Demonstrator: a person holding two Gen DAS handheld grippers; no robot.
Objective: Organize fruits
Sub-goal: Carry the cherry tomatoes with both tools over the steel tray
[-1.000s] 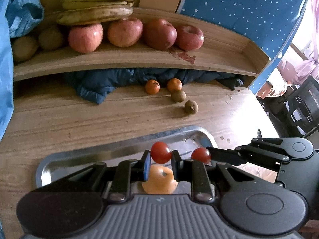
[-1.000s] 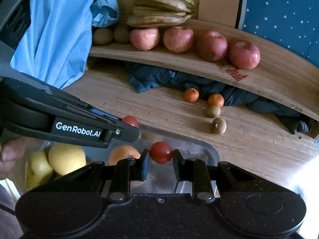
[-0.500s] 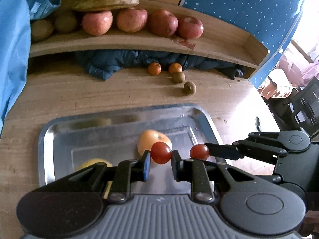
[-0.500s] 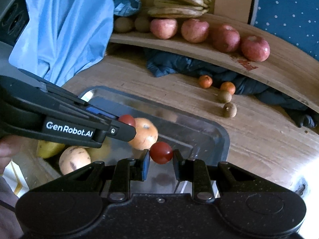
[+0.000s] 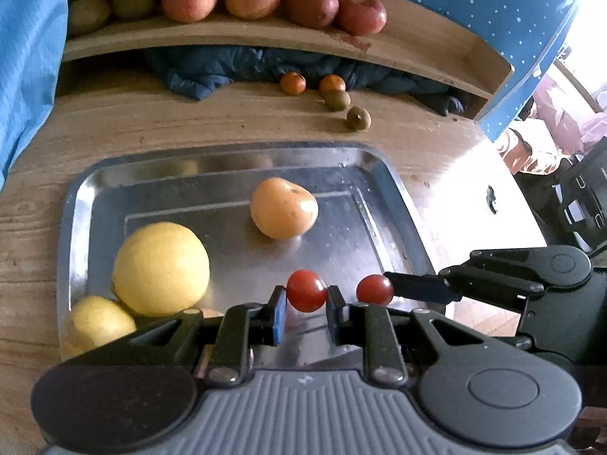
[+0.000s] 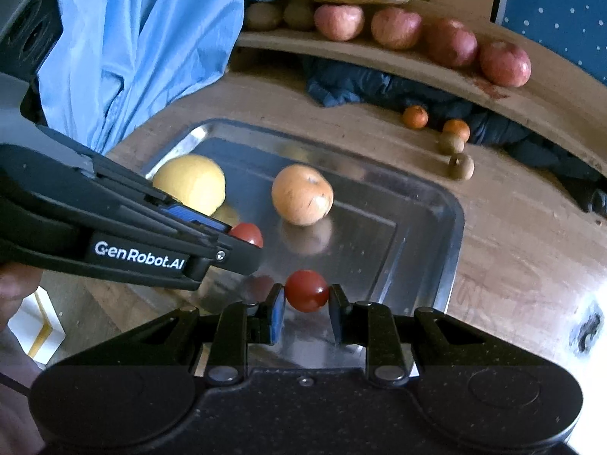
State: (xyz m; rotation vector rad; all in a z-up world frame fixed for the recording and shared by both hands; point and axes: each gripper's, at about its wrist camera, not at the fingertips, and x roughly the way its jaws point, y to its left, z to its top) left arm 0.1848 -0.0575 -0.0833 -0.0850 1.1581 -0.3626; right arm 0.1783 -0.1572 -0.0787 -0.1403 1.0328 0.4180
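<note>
Now you grip a cherry tomato in each hand-held gripper.
Left hand-held gripper (image 5: 306,305) pinches one cherry tomato (image 5: 306,290), right hand-held gripper (image 6: 307,305) another cherry tomato (image 6: 306,290), both over the steel tray (image 5: 394,204) on the bench (image 5: 114,121).

We note two red cherry tomatoes (image 5: 306,290) (image 5: 375,289) over a silver metal tray (image 5: 394,204). We record a pale orange fruit (image 5: 283,213) and yellow fruits (image 5: 161,268) in it. Behind stands a blue panel with white dots (image 5: 474,7), and reddish apples (image 5: 360,14) line the tan wooden shelf (image 5: 417,43).
</note>
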